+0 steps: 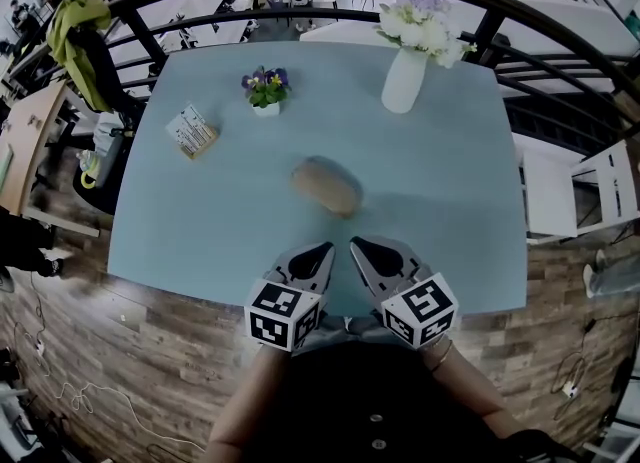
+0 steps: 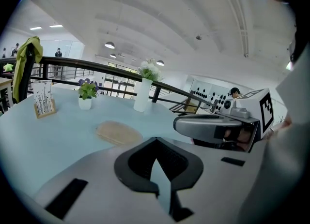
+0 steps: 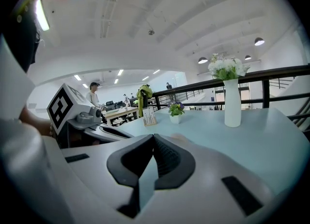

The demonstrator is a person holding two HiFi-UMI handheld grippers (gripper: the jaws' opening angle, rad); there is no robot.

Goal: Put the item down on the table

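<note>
Left gripper (image 1: 322,251) and right gripper (image 1: 360,247) sat side by side, tilted slightly down, fingers (image 1: 310,266) closed together, empty. One tan oval item (image 1: 327,186) lay on the bench (image 1: 450,201) ahead of them; one vase (image 1: 404,79), one potted plant (image 1: 265,91) beyond.

Grey left tongs (image 1: 326,249), right tongs (image 1: 357,246), black inner pads (image 2: 139,162); black-white marker cubes (image 1: 283,313) (image 1: 421,308); dark buttoned top (image 1: 375,401).

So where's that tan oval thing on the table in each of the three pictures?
Head view: the tan oval item lies near the middle of the table.
Left gripper view: the item sits left of centre, on the table beyond the jaws.
Right gripper view: almost hidden behind the jaws; a tan sliver just above them may be it.
Shared landmark: the white vase of flowers, in all three.
</note>
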